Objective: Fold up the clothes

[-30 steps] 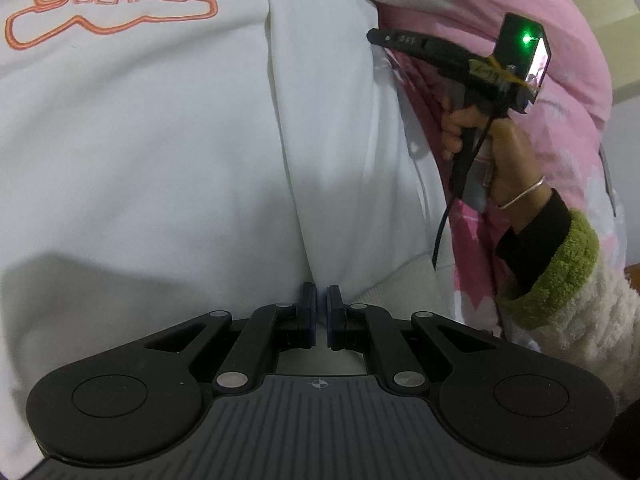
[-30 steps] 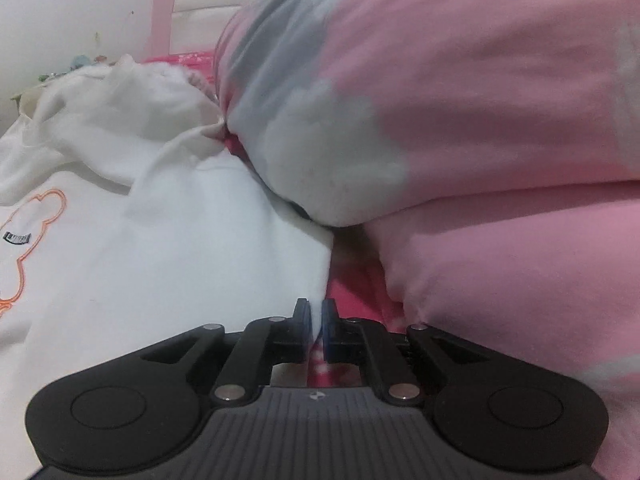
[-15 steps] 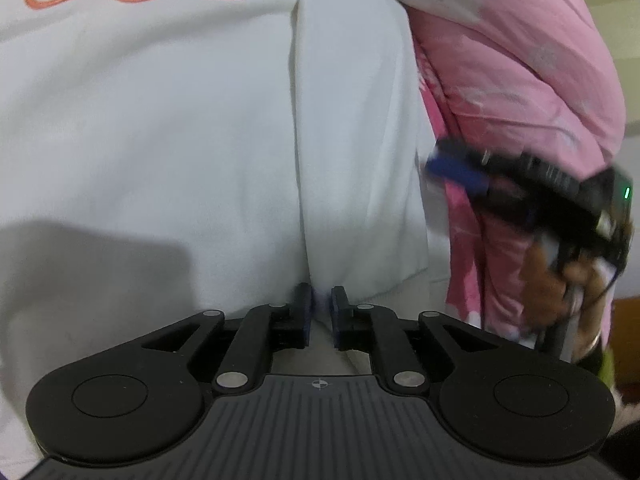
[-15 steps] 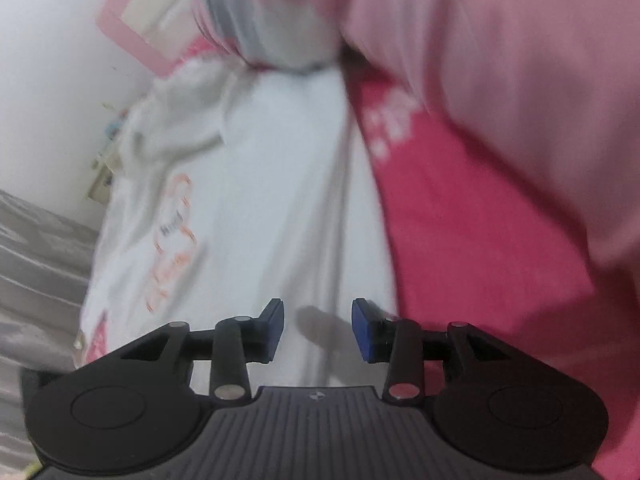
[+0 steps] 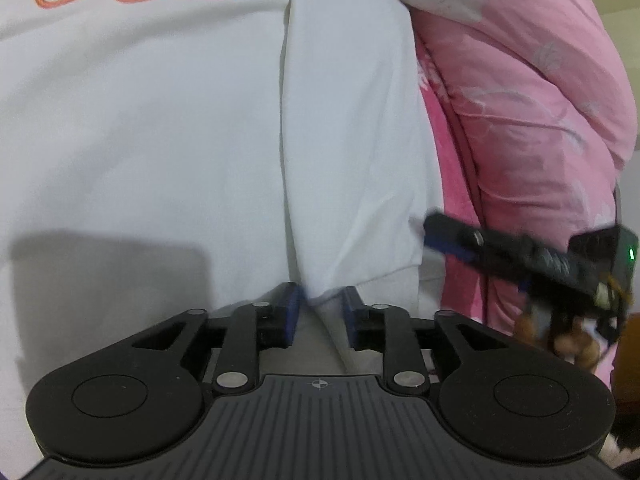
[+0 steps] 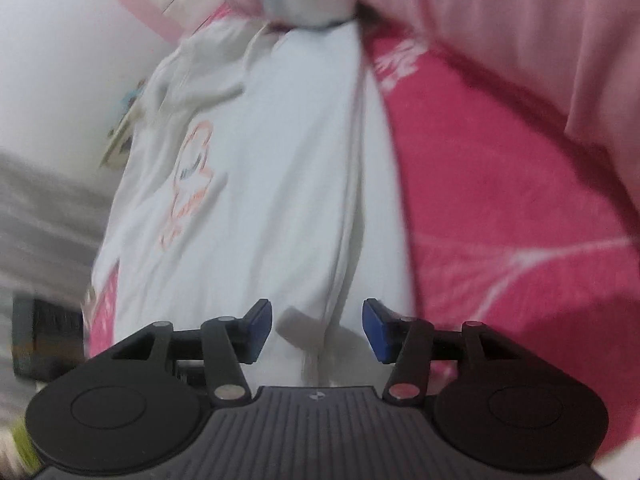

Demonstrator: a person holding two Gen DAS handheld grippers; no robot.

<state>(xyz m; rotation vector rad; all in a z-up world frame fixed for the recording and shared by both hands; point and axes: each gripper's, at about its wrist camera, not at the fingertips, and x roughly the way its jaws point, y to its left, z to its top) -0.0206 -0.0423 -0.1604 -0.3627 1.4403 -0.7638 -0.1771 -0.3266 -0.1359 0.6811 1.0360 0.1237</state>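
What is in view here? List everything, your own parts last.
white sweatshirt: one, white with an orange BEAR outline print, spread flat on the bed, a sleeve folded along its right side
pink quilt: one, pale pink with grey-white patches, heaped beside the sweatshirt
bed sheet: one, deep pink, under the sweatshirt
left claw: one, black with blue pads, just opening, sweatshirt hem between the pads
right claw: one, black with blue pads, just opened, over the sleeve fold, not gripping
hand: one, blurred, holding the right claw

Pink bedsheet (image 6: 500, 200) and bunched quilt (image 5: 520, 100) — white wall (image 6: 60, 60) (blurred) behind.
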